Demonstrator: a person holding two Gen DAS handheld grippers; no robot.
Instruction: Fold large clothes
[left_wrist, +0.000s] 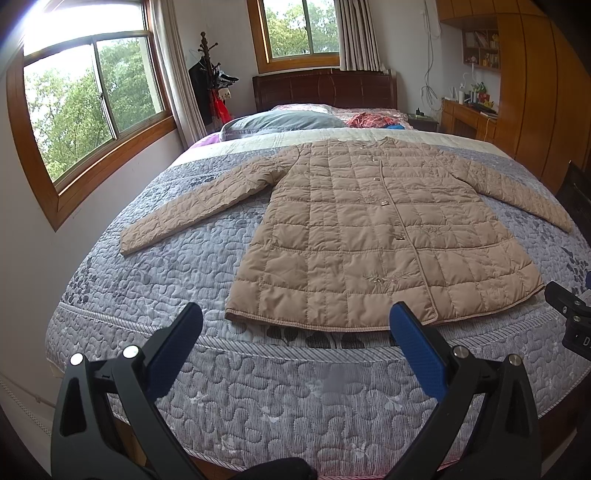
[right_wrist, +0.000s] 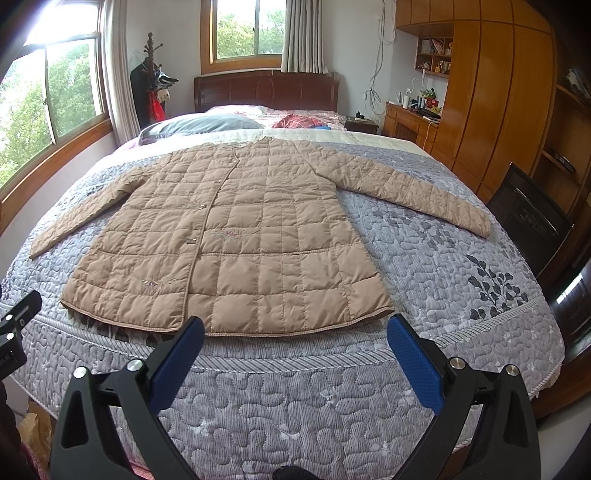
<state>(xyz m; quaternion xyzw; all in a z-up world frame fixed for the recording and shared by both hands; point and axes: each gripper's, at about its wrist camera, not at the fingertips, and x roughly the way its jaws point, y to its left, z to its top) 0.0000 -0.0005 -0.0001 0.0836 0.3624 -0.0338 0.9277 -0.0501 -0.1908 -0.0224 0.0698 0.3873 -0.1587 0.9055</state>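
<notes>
one big bed (left_wrist: 155, 266) fills both views, grey quilt on top. a tan coat (left_wrist: 369, 236) lies flat on it, front up, buttoned, both sleeves spread out to the sides, hem right by the near edge. a pillow (left_wrist: 280, 121) sits further back by the headboard. the left claw (left_wrist: 295, 325) and right claw (right_wrist: 295, 330) both hang just short of the hem, spread wide, holding nothing.

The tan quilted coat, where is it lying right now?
The tan quilted coat lies flat, front up, sleeves spread, on the grey patterned bedspread, its hem nearest the open left gripper and open right gripper, collar toward the pillows.
</notes>
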